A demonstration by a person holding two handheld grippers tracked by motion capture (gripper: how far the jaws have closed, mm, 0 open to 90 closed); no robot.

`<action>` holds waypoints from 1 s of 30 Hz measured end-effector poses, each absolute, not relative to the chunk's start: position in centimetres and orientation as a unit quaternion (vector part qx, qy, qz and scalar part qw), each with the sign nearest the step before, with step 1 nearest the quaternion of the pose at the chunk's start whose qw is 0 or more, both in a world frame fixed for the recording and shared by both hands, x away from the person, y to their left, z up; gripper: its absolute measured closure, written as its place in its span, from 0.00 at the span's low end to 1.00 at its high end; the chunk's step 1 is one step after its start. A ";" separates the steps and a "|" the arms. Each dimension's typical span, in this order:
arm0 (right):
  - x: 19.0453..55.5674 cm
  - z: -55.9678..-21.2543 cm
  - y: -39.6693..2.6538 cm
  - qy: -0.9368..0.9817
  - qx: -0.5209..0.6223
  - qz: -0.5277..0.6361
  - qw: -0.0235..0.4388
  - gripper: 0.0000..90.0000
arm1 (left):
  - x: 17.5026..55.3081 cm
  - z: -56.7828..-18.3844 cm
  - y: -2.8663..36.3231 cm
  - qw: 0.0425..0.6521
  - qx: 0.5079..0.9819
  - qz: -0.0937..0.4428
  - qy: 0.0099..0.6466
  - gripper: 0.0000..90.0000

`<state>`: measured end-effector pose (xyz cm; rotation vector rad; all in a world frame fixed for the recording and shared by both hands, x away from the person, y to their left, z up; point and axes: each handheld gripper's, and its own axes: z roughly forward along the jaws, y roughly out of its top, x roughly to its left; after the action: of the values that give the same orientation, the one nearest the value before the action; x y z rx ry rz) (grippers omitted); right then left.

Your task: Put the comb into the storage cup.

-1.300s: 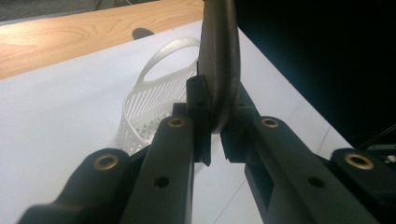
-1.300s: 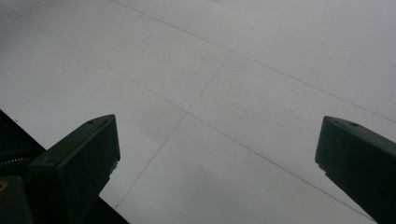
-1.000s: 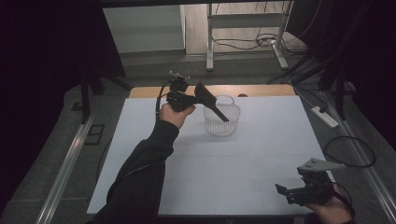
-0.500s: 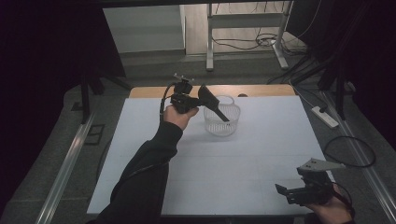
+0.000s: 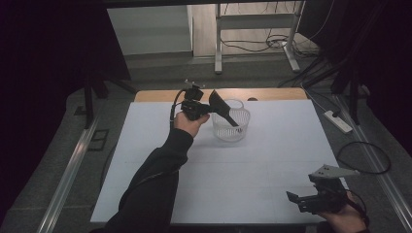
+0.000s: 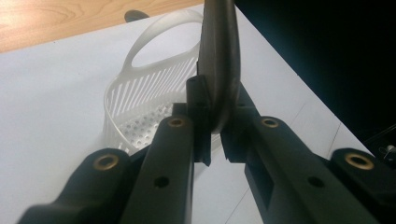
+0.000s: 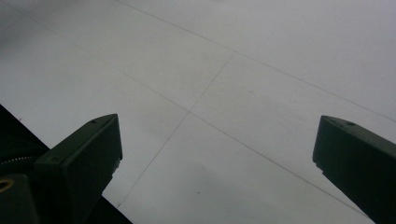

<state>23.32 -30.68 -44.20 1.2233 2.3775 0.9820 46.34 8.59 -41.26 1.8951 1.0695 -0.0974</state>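
My left gripper hangs above the far middle of the white table, shut on a black flat utensil. The utensil slants down to the right over a clear slotted plastic basket, its tip above the basket's opening. In the left gripper view the jaws pinch the utensil's thin curved edge, with the basket just behind and below my left gripper. My right gripper rests low at the table's front right corner, open. In the right gripper view, bare white sheet lies between the spread jaws of that gripper.
A wooden strip runs along the table's far edge, with a small dark object on it. A power strip and a looped cable lie on the floor at the right. Metal stand legs rise beyond the table.
My left gripper has shifted slightly toward the basket with the utensil still in it. The right gripper has stayed where it was.
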 end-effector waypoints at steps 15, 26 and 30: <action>23.4 -44.2 -30.7 0.826 0.425 0.341 0.143 0.02 | 46.7 -42.9 8.3 0.467 0.761 -0.053 0.447 0.92; 23.4 -44.3 -30.6 0.828 0.424 0.338 0.141 0.03 | 47.0 -44.1 8.9 0.474 0.746 -0.051 0.466 0.91; 23.4 -44.3 -30.6 0.829 0.424 0.337 0.140 0.03 | 47.0 -44.2 8.8 0.471 0.747 -0.035 0.468 0.91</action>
<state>23.44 -30.65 -44.26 1.2242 2.3939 0.9743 46.98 8.76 -44.18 1.8285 1.1462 -0.0868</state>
